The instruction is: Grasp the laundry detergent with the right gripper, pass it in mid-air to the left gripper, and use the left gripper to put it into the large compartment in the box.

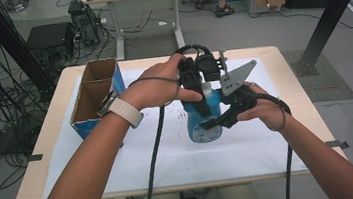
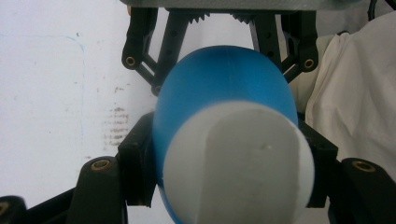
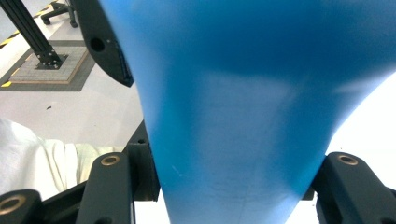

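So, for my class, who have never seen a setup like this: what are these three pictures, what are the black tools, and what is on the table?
A person holds two hand-held clamps. The high view looks down on the table. The left gripper and the right gripper are both shut on a blue bottle with a white cap, standing on white paper. A cardboard box stands at the left. The other two pictures come from cameras riding on the grippers, close to the bottle.

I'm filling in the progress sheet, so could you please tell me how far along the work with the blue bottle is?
Done: both grippers grip the blue bottle, which stands on the white sheet. In hand: the left gripper clamps at the white cap, the right gripper clamps the body. Left: the cap looks still on, and the cardboard box stands apart.
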A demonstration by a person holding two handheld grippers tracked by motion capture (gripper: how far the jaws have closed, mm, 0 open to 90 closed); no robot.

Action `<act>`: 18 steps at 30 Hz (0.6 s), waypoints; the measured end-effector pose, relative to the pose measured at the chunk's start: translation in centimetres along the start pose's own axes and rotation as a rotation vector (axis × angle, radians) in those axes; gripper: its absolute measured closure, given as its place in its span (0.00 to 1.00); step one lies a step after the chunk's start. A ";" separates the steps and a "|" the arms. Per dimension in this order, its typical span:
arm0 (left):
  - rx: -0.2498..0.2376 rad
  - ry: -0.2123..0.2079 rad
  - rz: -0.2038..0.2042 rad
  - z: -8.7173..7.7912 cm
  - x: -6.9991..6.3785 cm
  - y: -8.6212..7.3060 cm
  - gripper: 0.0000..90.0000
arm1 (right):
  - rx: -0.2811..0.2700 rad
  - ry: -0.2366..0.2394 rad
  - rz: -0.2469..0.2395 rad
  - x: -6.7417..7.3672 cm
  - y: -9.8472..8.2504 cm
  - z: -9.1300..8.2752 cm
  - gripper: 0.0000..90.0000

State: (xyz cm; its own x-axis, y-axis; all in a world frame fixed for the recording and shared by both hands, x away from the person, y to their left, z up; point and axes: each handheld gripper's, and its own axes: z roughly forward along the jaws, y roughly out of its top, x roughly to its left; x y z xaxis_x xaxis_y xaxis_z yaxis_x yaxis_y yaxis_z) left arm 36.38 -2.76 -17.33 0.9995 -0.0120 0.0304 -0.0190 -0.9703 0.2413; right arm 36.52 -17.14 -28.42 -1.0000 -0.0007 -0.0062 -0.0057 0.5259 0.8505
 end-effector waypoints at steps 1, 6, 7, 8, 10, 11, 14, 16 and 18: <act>0.003 0.002 0.015 0.0 0.1 0.0 0.42 | 0.000 0.000 0.002 0.0 0.0 0.0 0.48; 0.002 0.005 0.001 -0.1 0.0 -0.1 0.42 | 0.001 0.001 0.001 0.0 0.1 0.1 0.48; 0.001 0.005 0.002 -0.1 0.0 -0.1 0.42 | 0.001 0.000 0.001 0.0 0.1 0.1 0.48; -0.001 0.007 0.003 -0.1 0.0 -0.1 0.42 | -0.002 0.003 -0.004 0.0 0.2 0.1 0.48; -0.001 0.005 0.014 -0.1 0.0 -0.1 0.42 | 0.002 -0.002 0.000 0.0 0.1 0.1 0.48; -0.002 0.008 0.005 -0.1 -0.1 -0.1 0.42 | 0.003 -0.002 0.000 0.0 0.1 0.1 0.48; 0.000 0.005 0.006 -0.1 -0.1 -0.1 0.42 | 0.006 -0.003 0.000 0.1 0.1 0.0 0.48; 0.003 0.003 0.013 -0.1 0.0 0.0 0.42 | 0.006 -0.002 0.002 0.1 0.1 0.0 0.48; -0.001 0.007 0.007 -0.1 -0.1 -0.1 0.42 | 0.006 -0.002 0.001 0.1 0.1 0.0 0.48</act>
State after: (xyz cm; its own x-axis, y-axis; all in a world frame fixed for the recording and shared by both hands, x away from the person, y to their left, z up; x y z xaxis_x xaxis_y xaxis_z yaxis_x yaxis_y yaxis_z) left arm 36.28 -2.67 -17.29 0.9991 -0.0168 0.0384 -0.0256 -0.9699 0.2421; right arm 36.42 -17.03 -28.32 -1.0000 0.0021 -0.0063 -0.0042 0.5309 0.8474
